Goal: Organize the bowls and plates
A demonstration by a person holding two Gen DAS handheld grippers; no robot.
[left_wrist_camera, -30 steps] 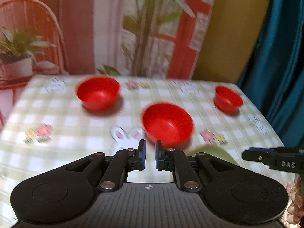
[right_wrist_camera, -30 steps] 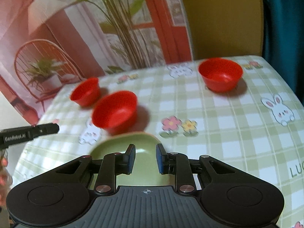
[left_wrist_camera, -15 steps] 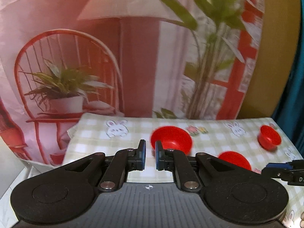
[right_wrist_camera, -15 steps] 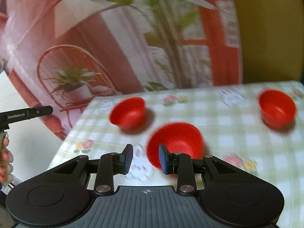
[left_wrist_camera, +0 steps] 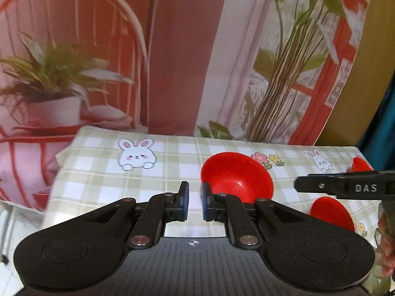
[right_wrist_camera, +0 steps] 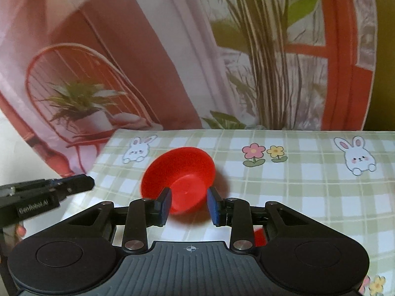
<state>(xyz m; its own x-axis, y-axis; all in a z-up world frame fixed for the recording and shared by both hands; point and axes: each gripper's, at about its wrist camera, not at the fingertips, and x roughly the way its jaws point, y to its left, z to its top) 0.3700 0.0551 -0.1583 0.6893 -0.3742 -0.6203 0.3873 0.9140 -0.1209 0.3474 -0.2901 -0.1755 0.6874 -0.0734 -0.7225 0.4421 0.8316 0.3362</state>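
Note:
A red bowl (right_wrist_camera: 180,172) stands near the table's far left corner. My right gripper (right_wrist_camera: 188,206) is open just in front of it. The bowl's near side shows in the gap between the blue pads, which do not press on it. In the left wrist view the same red bowl (left_wrist_camera: 237,180) lies just right of my left gripper (left_wrist_camera: 195,202), which is shut on nothing. A second red bowl (left_wrist_camera: 330,212) sits nearer, partly hidden by the gripper body. A third red bowl (left_wrist_camera: 360,165) peeks out behind the right gripper's finger (left_wrist_camera: 345,187).
The table (right_wrist_camera: 308,185) has a green checked cloth with bunnies and flowers. Its left edge (left_wrist_camera: 56,192) drops off close to the left gripper. A printed backdrop with a chair and plants (right_wrist_camera: 259,61) hangs behind. The left gripper's finger (right_wrist_camera: 49,190) reaches in from the left.
Both views have swung left across the table. The green plate has left the frame. The right jaws have widened, and the far-left red bowl now lies right before them.

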